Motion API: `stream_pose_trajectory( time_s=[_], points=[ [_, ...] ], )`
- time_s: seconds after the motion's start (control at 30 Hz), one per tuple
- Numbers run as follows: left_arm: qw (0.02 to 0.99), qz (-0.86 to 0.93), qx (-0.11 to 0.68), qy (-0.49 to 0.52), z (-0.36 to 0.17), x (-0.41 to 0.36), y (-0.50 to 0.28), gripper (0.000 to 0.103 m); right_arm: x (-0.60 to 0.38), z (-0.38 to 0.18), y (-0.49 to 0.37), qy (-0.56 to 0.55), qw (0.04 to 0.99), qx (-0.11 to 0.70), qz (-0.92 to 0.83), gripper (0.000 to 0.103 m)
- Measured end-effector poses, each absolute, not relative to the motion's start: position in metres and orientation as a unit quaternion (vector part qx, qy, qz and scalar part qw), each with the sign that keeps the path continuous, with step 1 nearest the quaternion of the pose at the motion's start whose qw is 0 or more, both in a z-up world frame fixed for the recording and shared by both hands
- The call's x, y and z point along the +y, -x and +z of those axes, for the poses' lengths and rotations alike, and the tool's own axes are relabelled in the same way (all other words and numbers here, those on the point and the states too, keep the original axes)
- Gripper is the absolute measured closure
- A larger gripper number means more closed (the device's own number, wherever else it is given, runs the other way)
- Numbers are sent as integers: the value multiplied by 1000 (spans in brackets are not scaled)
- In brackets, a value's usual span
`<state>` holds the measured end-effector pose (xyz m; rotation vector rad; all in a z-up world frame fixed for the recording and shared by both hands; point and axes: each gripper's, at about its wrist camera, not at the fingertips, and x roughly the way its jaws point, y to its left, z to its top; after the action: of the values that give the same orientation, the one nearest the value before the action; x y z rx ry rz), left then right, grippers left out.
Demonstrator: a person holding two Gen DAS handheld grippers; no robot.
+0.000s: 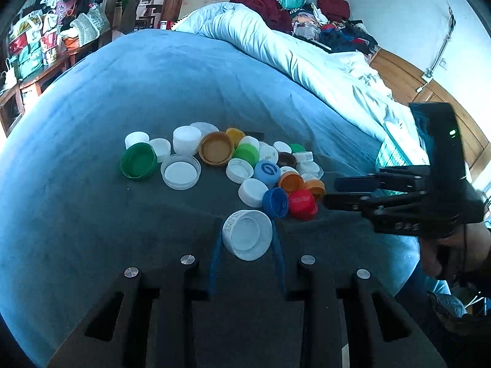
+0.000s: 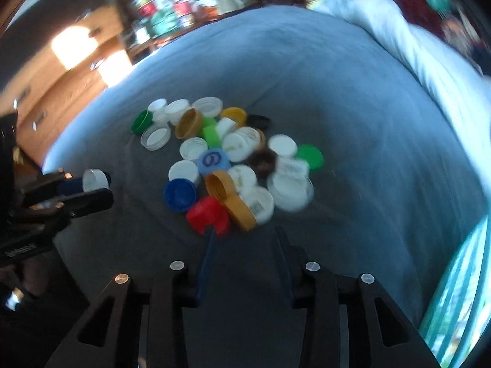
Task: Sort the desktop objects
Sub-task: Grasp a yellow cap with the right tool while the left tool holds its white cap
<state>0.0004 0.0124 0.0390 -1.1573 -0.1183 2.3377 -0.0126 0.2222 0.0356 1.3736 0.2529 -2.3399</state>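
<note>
A pile of several plastic bottle caps [image 1: 245, 162] in white, green, orange, blue and red lies on the blue bed sheet [image 1: 122, 92]; the pile also shows in the right wrist view [image 2: 233, 159]. My left gripper [image 1: 247, 239] is shut on a large white cap [image 1: 247, 239], held just in front of the pile; it also shows in the right wrist view [image 2: 95, 181]. My right gripper [image 2: 244, 233] is open and empty, its fingertips just before the red cap [image 2: 208, 214] and an orange cap [image 2: 241, 211]. It shows from the side in the left wrist view [image 1: 330, 191], beside the red cap [image 1: 302, 204].
A rumpled light-blue quilt [image 1: 307, 52] lies along the far right of the bed. A wooden cabinet with bags [image 1: 33, 49] stands beyond the left edge. A green-patterned item [image 2: 460, 291] lies at the right.
</note>
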Motion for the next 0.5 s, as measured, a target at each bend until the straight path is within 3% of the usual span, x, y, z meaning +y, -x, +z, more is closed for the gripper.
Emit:
stream_pose_trajectory(
  time_s=[0.13, 0.2, 0.27, 0.5],
  points=[
    [263, 862, -51, 430, 39, 16, 4, 78, 214, 22, 25, -497, 211, 108, -835, 64],
    [263, 863, -49, 429, 40, 17, 4, 78, 215, 23, 26, -497, 203, 105, -837, 80],
    [264, 863, -50, 429, 41, 17, 4, 78, 215, 26, 24, -497, 205, 100, -837, 88],
    [262, 862, -53, 430, 42, 15, 6, 78, 222, 46, 4, -486, 205, 66, -847, 90]
  ],
)
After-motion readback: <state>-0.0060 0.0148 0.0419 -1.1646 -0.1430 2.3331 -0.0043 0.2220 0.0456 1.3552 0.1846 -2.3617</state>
